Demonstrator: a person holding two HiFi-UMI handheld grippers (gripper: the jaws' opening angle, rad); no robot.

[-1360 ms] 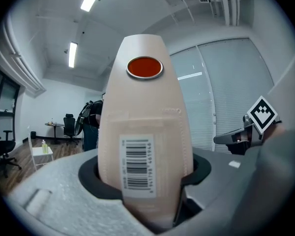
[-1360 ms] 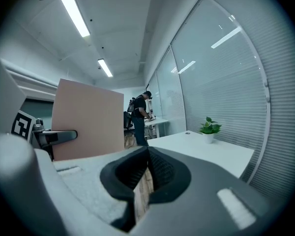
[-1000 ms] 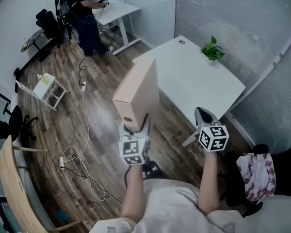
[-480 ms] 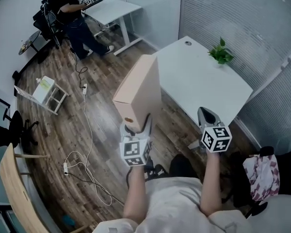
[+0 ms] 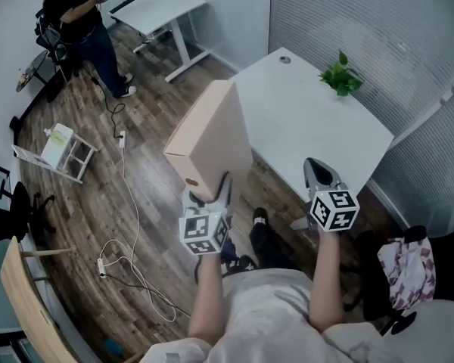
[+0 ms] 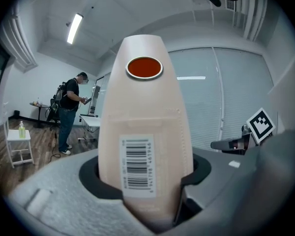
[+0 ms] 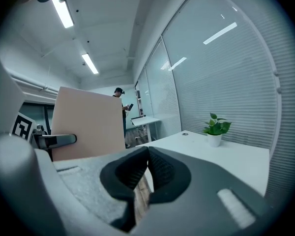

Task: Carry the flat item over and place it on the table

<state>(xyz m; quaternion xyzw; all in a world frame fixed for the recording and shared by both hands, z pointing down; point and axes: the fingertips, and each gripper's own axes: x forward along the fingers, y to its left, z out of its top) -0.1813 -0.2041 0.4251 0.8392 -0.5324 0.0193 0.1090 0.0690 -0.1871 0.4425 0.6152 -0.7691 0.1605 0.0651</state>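
A flat beige box [image 5: 212,142] stands on edge in my left gripper [image 5: 206,197], which is shut on its lower end. In the left gripper view the box [image 6: 145,132] rises from between the jaws, showing a barcode label and a red round sticker near its top. The white table [image 5: 310,123] lies ahead and to the right, its near corner just beyond the box. My right gripper [image 5: 320,178] hovers near the table's front edge, shut with nothing in it. In the right gripper view the box [image 7: 86,124] stands at the left and the table [image 7: 221,154] at the right.
A small potted plant [image 5: 341,76] stands at the table's far side by the blinds. A person [image 5: 79,29] stands at a second white desk [image 5: 155,10] far left. Cables [image 5: 129,203] trail over the wood floor, near a small white rack [image 5: 59,148]. A patterned cloth [image 5: 401,271] lies at the right.
The view has shifted: table and box sit slightly further left and lower in frame. Both grippers keep their hold and pose. The far person has moved up and left.
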